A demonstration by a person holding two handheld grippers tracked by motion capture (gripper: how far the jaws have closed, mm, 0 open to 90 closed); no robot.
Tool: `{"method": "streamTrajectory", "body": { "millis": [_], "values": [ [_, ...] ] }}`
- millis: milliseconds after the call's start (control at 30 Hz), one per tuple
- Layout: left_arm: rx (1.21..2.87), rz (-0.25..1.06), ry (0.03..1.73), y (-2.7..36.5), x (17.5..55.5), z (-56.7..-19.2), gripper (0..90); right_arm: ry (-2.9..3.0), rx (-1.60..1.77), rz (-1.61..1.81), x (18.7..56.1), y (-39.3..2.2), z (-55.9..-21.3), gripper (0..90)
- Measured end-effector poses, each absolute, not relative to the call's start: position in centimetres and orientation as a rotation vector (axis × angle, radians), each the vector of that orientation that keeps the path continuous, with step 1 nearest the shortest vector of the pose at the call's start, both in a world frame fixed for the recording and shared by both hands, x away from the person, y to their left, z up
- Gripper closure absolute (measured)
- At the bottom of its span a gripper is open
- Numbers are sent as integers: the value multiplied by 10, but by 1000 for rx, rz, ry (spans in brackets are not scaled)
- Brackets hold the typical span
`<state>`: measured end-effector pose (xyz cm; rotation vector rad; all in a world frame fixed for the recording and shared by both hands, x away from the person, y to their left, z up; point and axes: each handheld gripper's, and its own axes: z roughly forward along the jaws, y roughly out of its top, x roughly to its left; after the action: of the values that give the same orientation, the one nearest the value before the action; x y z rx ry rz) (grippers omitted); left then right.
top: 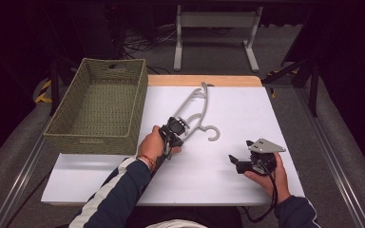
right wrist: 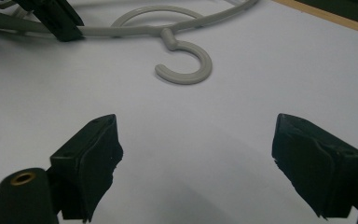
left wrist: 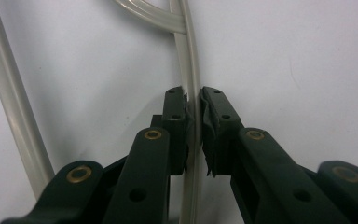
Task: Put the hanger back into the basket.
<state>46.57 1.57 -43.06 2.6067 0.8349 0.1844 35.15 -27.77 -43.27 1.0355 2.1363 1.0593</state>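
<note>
A pale grey plastic hanger (top: 196, 100) lies flat on the white table (top: 240, 107), its hook (top: 212, 134) pointing toward the person. My left gripper (top: 178, 124) is at the hanger's near end. In the left gripper view its black pads (left wrist: 214, 121) press on one thin bar of the hanger (left wrist: 189, 56) from both sides, so the left gripper (left wrist: 194, 116) is shut on it. My right gripper (top: 232, 159) rests low at the front right, apart from the hanger. Its jaws stand wide in the right gripper view (right wrist: 196, 163), with bare table between them and the hook (right wrist: 186, 65) ahead.
A woven green basket (top: 97, 138) stands at the table's left side, close to the left hand. A wooden strip (top: 228, 80) edges the far side of the table. A white metal stand (top: 216, 21) is on the floor beyond.
</note>
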Motion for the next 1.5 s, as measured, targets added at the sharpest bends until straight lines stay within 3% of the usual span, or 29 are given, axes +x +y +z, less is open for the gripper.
{"method": "streamTrajectory", "body": {
  "millis": [333,567,967,1500],
  "values": [
    [2615,260,781,14,460,-431,825,2157,1000,1034,355,-274,-436,152],
    [2523,319,760,19,457,-427,825,2145,1023,1015,357,-280,-437,153],
    [2380,399,708,30,445,-393,826,2030,1140,1032,362,-304,-439,157],
    [2143,474,629,56,417,-340,826,2004,1128,1044,360,-304,-438,154]
  ]
}}
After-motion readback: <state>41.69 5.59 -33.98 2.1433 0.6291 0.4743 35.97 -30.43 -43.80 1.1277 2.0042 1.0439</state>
